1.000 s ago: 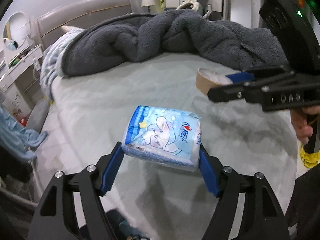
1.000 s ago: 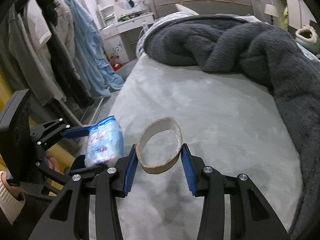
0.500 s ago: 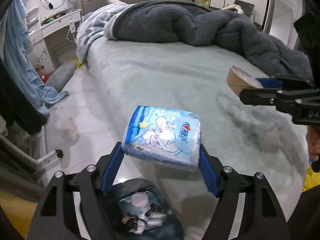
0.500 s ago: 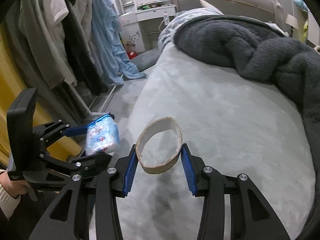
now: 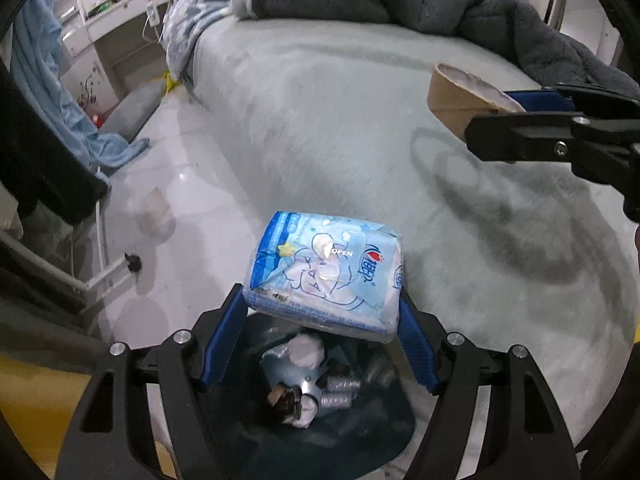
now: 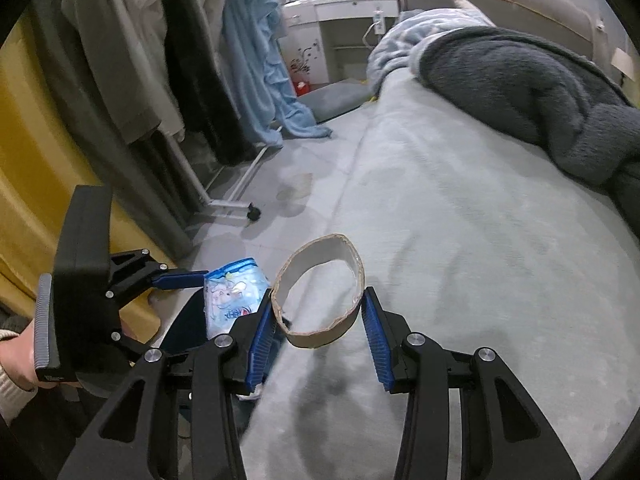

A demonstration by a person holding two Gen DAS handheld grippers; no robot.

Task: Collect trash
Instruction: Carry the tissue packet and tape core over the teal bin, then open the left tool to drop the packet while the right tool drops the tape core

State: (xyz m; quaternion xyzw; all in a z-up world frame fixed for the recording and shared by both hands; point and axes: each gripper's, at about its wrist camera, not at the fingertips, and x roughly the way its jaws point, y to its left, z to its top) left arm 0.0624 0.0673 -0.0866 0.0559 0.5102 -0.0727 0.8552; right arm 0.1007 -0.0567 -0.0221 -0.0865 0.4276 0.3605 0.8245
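My left gripper (image 5: 322, 318) is shut on a light blue tissue pack (image 5: 326, 272), its blue pads pressing both ends. The pack hangs just above a dark trash bin (image 5: 332, 412) on the floor with wrappers and crumpled paper inside. My right gripper (image 6: 318, 316) is shut on a squashed brown cardboard ring (image 6: 320, 286), held over the bed's edge. In the left wrist view the cardboard ring (image 5: 460, 96) and the right gripper's fingers (image 5: 552, 136) show at the right. In the right wrist view the tissue pack (image 6: 232, 296) and the left gripper (image 6: 188, 280) sit low left.
A grey-green bed (image 5: 360, 120) fills the middle, with a dark fleece blanket (image 6: 540, 92) heaped at its far side. A clothes rack with hanging garments (image 6: 168, 60) and its wheeled foot (image 6: 252, 212) stands left. A white dresser (image 6: 340, 20) stands behind it. The pale floor (image 5: 160, 208) runs beside the bed.
Both grippers have swung left off the bed toward the floor, each keeping its load. The trash bin has come into view under the tissue pack.
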